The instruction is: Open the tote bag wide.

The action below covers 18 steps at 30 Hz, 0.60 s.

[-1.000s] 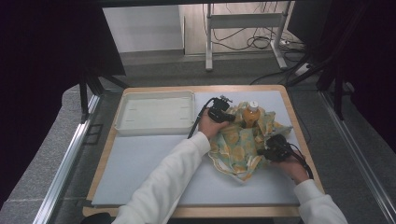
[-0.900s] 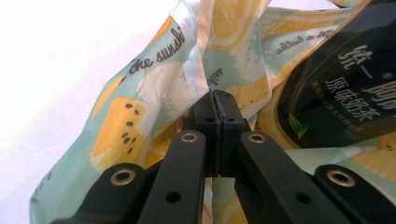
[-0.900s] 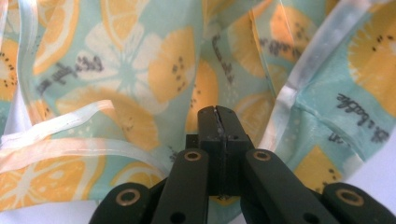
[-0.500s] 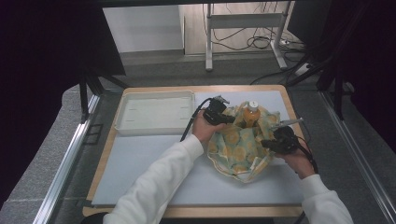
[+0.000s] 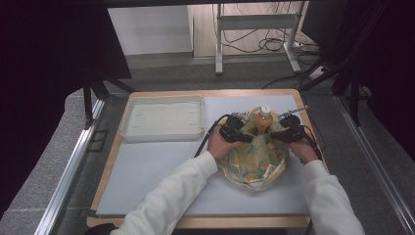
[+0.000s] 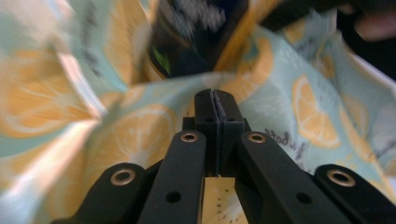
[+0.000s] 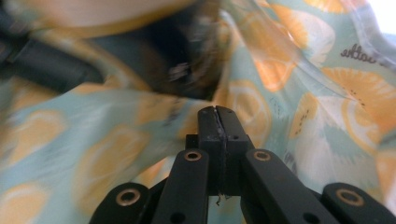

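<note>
Soft, thin cloth printed with orange slices on pale green, light and limp, bunched up around an upright orange-filled bottle with a white cap; cloth and bottle on the pale grey mat of the wood-edged counter, right of the shallow white rectangular tray and well apart from it. Likely to slip and sag if pinched by one layer; best taken at a corner or a gathered fold, pinched deep. Bottle by its look rigid, much heavier than the cloth, top-heavy and apt to tip if the fabric is tugged sideways; pulls better kept even on both sides and upward.

Left hand-held gripper clenched on a fold of the cloth just left of the bottle, pads pressed together with fabric nipped between them. Right hand-held gripper likewise clenched on the cloth just right of the bottle.

Against the earlier frames: both hand-held grippers drawn in toward the bottle from farther out over the cloth, the right one from the cloth's near right edge and a little higher now; cloth pulled up closer around the bottle, less of it spread flat. Tray unmoved.
</note>
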Tool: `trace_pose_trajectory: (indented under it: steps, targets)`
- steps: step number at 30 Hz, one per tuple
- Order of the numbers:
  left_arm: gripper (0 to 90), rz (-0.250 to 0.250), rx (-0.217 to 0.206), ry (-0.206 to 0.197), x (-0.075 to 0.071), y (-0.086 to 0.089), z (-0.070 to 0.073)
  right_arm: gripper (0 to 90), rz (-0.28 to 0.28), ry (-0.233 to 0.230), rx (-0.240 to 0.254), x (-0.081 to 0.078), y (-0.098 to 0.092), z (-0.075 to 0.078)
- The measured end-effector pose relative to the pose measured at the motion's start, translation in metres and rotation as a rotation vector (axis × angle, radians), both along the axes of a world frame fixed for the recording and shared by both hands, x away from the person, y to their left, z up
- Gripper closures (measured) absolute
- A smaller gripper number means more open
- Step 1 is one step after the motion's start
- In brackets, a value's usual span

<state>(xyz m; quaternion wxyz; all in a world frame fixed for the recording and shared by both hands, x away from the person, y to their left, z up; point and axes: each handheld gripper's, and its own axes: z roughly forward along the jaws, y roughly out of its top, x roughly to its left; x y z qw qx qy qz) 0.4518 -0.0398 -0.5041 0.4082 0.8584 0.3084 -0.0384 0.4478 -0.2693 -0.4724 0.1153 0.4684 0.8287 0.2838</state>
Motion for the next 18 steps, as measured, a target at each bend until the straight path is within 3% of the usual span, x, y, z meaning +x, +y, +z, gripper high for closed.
trace_pose_trajectory:
  steps: [5, 9, 18]
  targets:
    - [89.7, -0.042, -0.002, 0.039, -0.006, 0.002, -0.008, 89.3, -0.051, 0.021, -0.021, 0.023, -0.006, -0.01]
    - [89.7, -0.06, 0.009, 0.044, -0.012, 0.002, -0.011, 89.3, -0.113, 0.042, -0.009, 0.039, -0.015, -0.017]
    - [89.7, -0.062, 0.023, 0.059, -0.012, 0.005, -0.017, 89.4, -0.16, 0.04, -0.025, 0.049, -0.02, -0.025]
